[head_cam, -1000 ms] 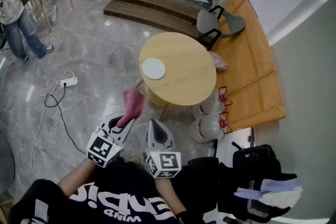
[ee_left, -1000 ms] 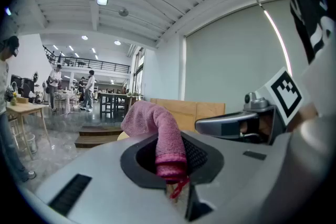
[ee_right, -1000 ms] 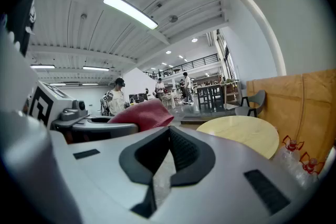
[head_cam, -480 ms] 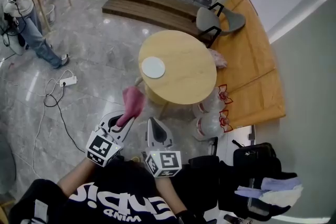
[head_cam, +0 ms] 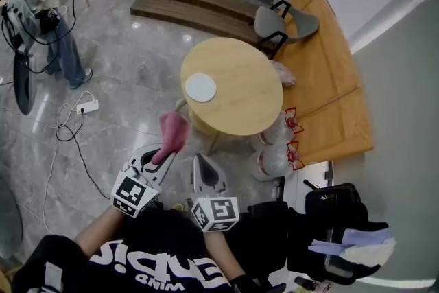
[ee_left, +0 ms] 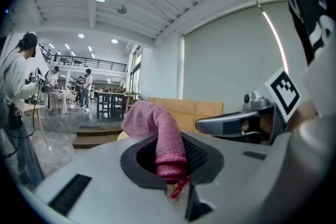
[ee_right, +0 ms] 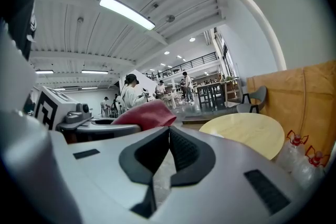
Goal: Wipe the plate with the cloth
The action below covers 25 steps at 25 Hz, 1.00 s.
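Observation:
A small white plate (head_cam: 201,87) lies on the left side of a round wooden table (head_cam: 243,99). My left gripper (head_cam: 162,156) is held short of the table, shut on a pink cloth (head_cam: 173,133) that sticks up and forward out of its jaws. In the left gripper view the pink cloth (ee_left: 160,138) fills the gap between the jaws. My right gripper (head_cam: 199,165) is beside the left one, jaws shut and empty. In the right gripper view the round wooden table (ee_right: 247,131) lies ahead to the right and the pink cloth (ee_right: 147,113) shows at left.
A grey chair (head_cam: 281,27) stands behind the table, beside a long wooden bench (head_cam: 329,86). Clear bags with red ties (head_cam: 274,147) sit at the table's foot. A power strip and cable (head_cam: 82,110) lie on the floor at left. A person (head_cam: 41,3) walks at far left.
Both grippers stay where they were, the cloth still held. The person at far left has walked further along the floor.

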Tool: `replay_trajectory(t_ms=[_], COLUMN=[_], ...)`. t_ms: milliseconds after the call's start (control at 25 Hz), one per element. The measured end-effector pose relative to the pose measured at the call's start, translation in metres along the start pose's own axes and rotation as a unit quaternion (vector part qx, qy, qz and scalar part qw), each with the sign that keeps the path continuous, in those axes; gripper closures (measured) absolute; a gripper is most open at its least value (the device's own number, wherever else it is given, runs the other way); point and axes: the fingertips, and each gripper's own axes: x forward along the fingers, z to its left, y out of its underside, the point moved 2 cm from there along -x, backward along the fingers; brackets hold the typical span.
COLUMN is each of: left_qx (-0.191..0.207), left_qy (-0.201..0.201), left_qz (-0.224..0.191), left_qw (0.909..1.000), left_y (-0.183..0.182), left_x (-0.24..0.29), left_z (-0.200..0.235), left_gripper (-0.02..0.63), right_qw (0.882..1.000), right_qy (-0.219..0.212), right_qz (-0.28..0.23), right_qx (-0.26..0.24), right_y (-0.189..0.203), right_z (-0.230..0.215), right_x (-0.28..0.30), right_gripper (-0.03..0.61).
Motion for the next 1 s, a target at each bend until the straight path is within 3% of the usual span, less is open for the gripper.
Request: replay_trajectory(t_ms=[560,1000], left_qx=[-0.001,-0.014], left_qy=[0.048,0.061], left_qz=[-0.001,0.005], left_qw=[0.9989,0.998], left_y=[0.013,0.025], left_x=[-0.01,-0.012], left_z=[0.021,0.041], left_gripper=[0.563,0.563], right_qw=[0.999,0.998], right_qy=[0.044,0.06], right_qz=[0.004,0.015], right_qx=[0.009,0.011], right_y=[0.009,0.017], right_z=[0.013,0.019], right_x=[0.012,0.026], right_gripper=[0.555,0.555])
